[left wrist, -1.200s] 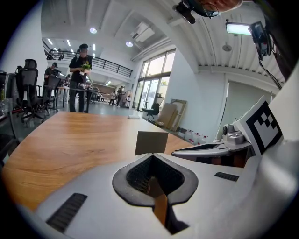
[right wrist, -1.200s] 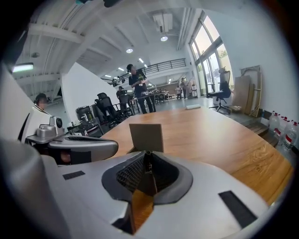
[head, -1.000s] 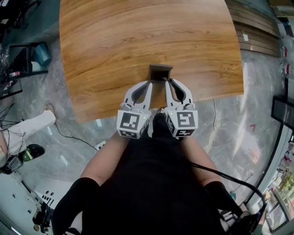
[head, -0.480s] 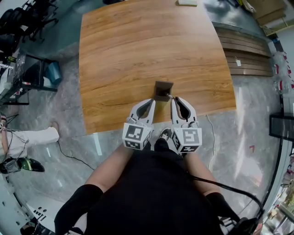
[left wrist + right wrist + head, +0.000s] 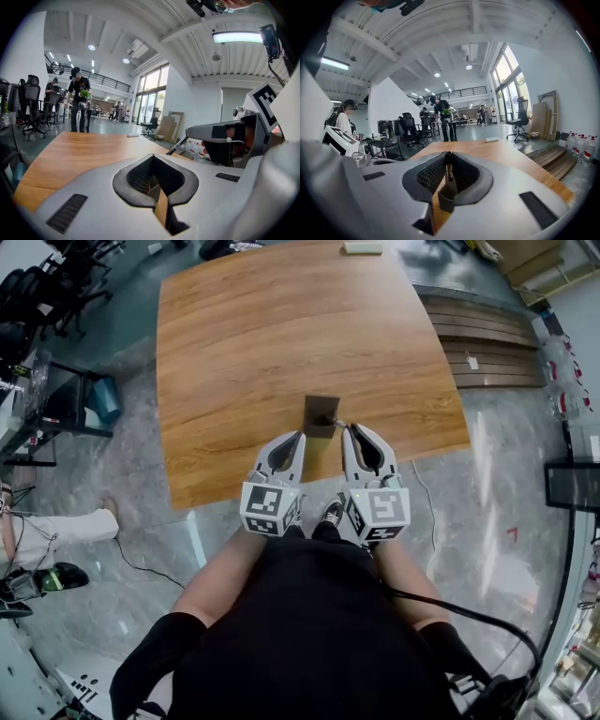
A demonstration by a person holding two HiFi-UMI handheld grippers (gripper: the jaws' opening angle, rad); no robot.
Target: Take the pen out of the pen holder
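Note:
A dark square pen holder [image 5: 320,411] stands near the front edge of the wooden table [image 5: 281,324]. A dark pen [image 5: 335,421] leans out of it toward the right. My right gripper [image 5: 346,428] is shut with its tips at the pen's upper end; in the right gripper view the pen [image 5: 448,169] hangs from the closed tips down into the holder [image 5: 446,199]. My left gripper [image 5: 300,434] is shut on nothing, just in front of the holder's left side. The left gripper view shows the pen [image 5: 178,145] slanting up to the right gripper's fingers [image 5: 220,136].
A flat pale object [image 5: 362,247] lies at the table's far edge. Office chairs [image 5: 37,296] and a blue bin [image 5: 103,399] stand left of the table, stacked wooden planks [image 5: 492,352] right of it. People [image 5: 443,117] stand far behind. The table's front edge [image 5: 281,486] runs under both grippers.
The head view has pulled back and shifted, so more of the table shows. Both grippers have stayed shut at the pen holder, the right one at the pen's top.

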